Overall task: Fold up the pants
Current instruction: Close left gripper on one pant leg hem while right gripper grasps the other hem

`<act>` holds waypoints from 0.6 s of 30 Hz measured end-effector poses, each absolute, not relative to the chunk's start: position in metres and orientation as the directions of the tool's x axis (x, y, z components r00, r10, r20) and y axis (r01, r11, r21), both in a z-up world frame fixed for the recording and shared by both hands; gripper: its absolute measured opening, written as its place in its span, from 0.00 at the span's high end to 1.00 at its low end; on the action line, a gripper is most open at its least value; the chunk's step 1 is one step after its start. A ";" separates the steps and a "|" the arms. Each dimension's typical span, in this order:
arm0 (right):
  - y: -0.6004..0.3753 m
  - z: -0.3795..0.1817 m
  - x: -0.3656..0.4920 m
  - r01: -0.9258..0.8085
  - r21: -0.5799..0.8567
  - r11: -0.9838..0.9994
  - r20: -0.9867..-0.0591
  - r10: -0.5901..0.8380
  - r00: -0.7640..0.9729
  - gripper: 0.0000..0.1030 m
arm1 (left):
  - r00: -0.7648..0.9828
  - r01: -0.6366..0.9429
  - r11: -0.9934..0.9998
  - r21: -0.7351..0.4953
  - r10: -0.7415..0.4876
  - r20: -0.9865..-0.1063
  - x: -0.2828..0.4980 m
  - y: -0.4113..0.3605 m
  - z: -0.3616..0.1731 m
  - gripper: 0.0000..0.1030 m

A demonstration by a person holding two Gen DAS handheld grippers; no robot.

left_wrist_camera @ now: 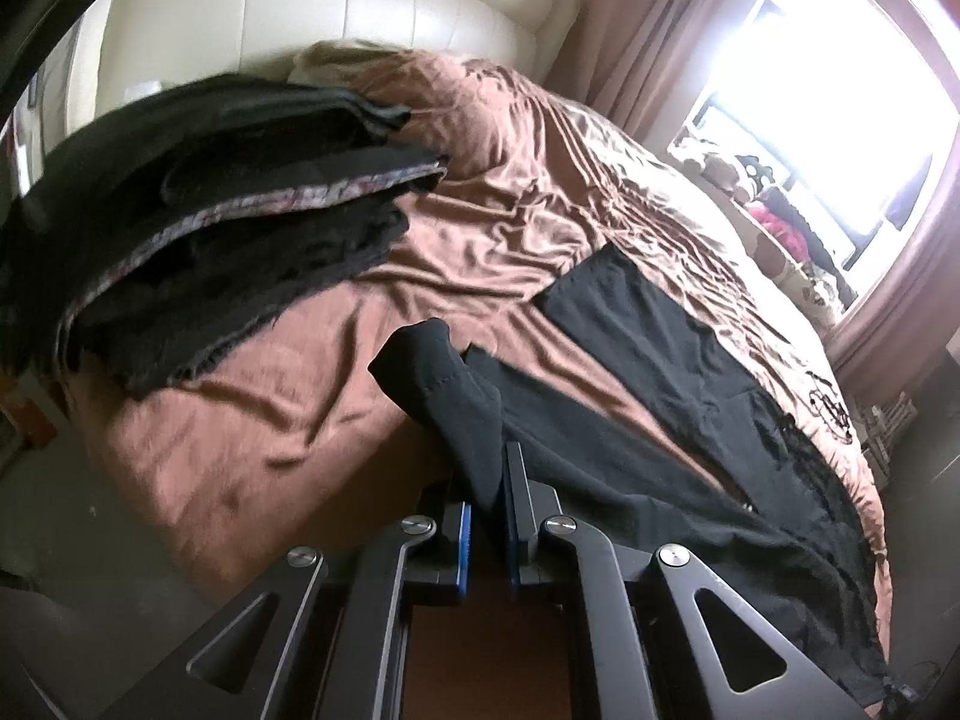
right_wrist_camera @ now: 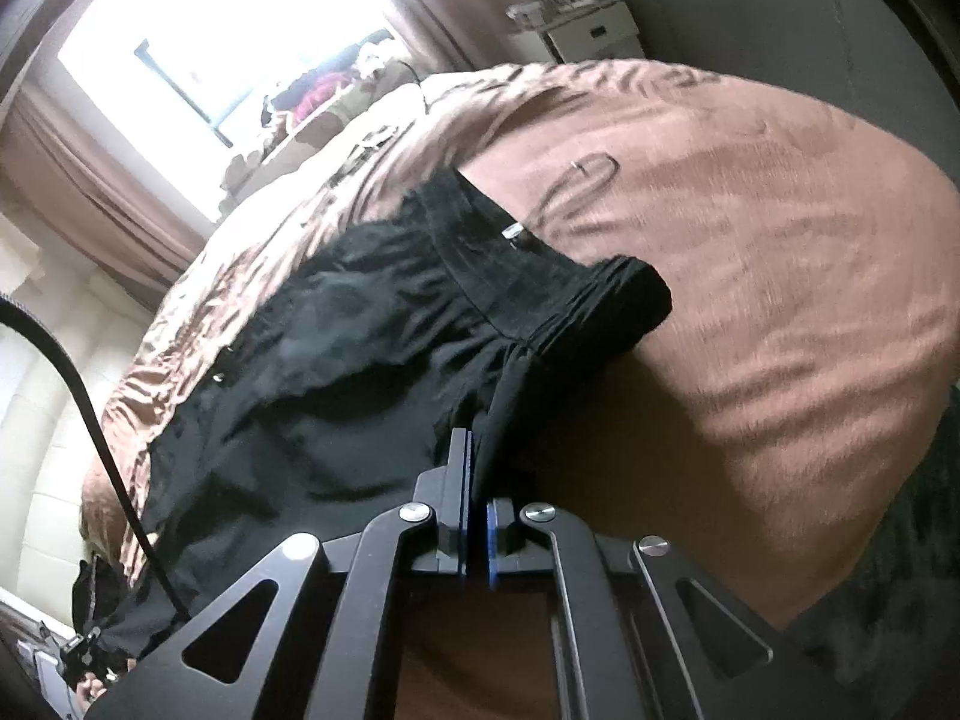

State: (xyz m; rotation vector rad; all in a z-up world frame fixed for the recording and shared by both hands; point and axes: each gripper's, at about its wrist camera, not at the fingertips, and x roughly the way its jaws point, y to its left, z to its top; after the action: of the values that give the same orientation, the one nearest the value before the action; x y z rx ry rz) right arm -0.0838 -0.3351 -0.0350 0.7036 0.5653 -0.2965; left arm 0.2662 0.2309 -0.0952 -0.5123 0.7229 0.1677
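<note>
Left gripper [left_wrist_camera: 487,480]: angled downward, clamped on a hem of the black pants [left_wrist_camera: 648,372].
Right gripper [right_wrist_camera: 477,468]: angled downward, closed on the waistband.
Pants: spread across the brown bedspread [left_wrist_camera: 300,396].
Left view only: stack of dark folded clothes [left_wrist_camera: 198,204].

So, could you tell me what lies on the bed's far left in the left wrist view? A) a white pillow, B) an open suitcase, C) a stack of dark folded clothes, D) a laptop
C: a stack of dark folded clothes sits on the brown cover, apart from the black pants that the left tongs are pinching.
</note>
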 end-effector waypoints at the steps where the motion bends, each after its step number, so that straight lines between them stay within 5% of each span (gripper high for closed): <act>1: -0.335 -0.032 -0.083 0.434 0.520 0.736 -0.578 -0.071 0.813 1.00 | 0.743 -0.318 0.866 -0.387 -0.026 -0.668 0.268 0.231 -0.093 0.91; 18: -0.338 0.011 -0.053 0.404 0.510 0.759 -0.531 -0.092 0.843 1.00 | 0.755 -0.276 0.892 -0.358 -0.029 -0.655 0.340 0.221 -0.051 0.92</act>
State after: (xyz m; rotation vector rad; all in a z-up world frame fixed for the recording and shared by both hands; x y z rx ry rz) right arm -0.0526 -0.3381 0.0110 0.6583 0.5059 -0.2827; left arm 0.3395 0.2207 -0.0512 -0.4583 0.7078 0.1396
